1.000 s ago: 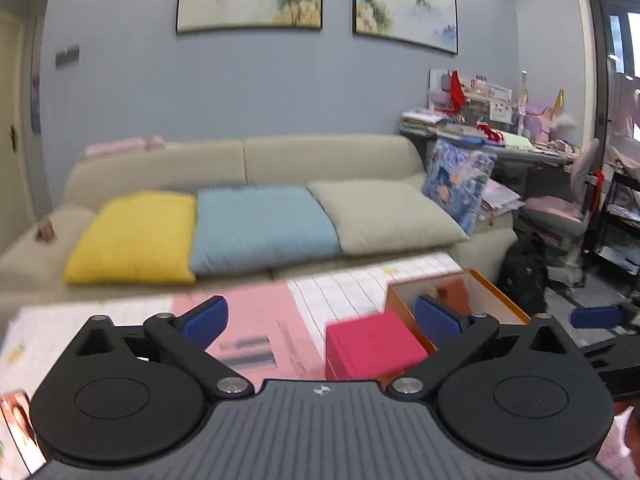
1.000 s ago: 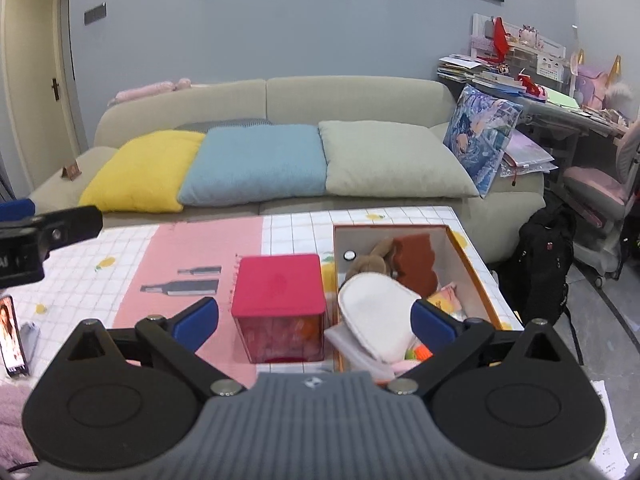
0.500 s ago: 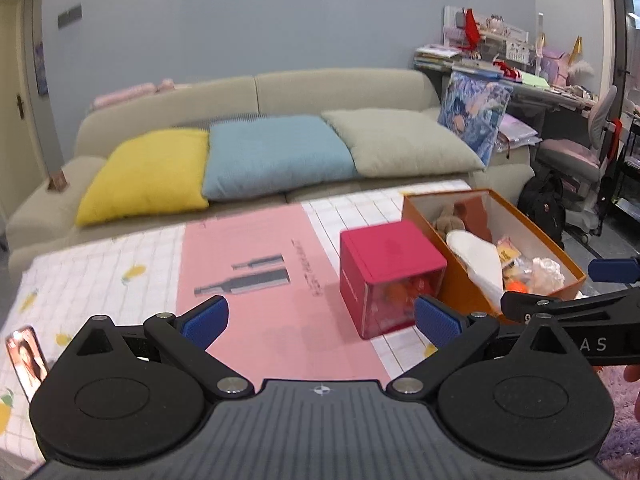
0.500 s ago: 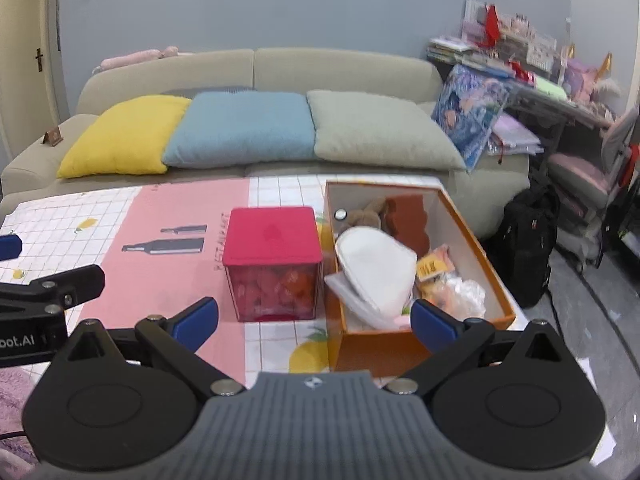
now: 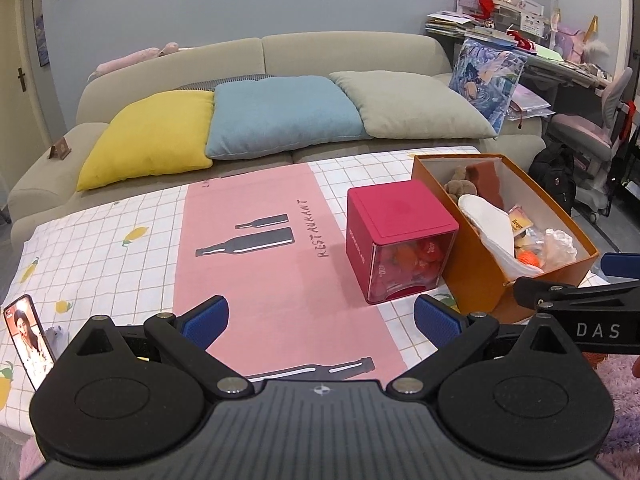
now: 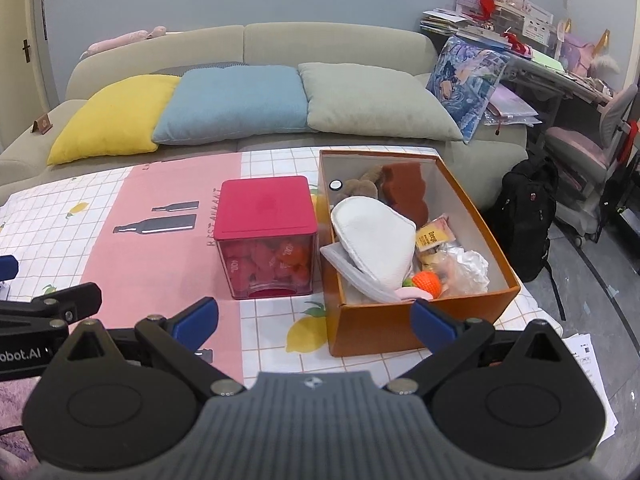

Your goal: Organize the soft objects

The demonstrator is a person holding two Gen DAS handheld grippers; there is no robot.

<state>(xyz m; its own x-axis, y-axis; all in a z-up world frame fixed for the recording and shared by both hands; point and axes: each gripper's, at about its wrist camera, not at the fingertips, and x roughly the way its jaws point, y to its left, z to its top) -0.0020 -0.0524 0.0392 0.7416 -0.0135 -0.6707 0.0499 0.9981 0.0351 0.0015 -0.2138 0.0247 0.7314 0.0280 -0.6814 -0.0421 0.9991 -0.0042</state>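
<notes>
Living-room setting: sofa (image 6: 248,52) with cushions is sitting behind a table (image 5: 100,216) covered by a checked and pink cloth. Left hand-held gripper (image 5: 320,318) is hovering above the near table edge, jaws spread wide, holding nothing; the pink cloth is showing between its blue pads. Right hand-held gripper (image 6: 316,318) is likewise spread wide and empty, hanging just short of the orange box (image 6: 416,328). That box is lying ahead and slightly right of the right hand-held gripper, open-topped, and is holding the soft objects: a white padded pouch (image 6: 376,236) on top, a brown plush toy (image 6: 360,188) and a rust-coloured sponge (image 6: 404,188) at the far end, an orange knitted ball (image 6: 426,282) and crumpled plastic (image 6: 464,268) at the near end. Red-lidded cube container (image 6: 266,236) is standing just left of the box, ahead of the right hand-held gripper and ahead-right of the left one; reddish items are showing through its clear wall. Judgement: this layout is fitting either items waiting in the box to be sorted, or items already gathered there, so no particular pick is being prescribed. For any grasp here, closing slowly on a bulky part would be suiting such yielding items. A phone (image 5: 28,340) is lying at the far left of the left hand-held gripper.
</notes>
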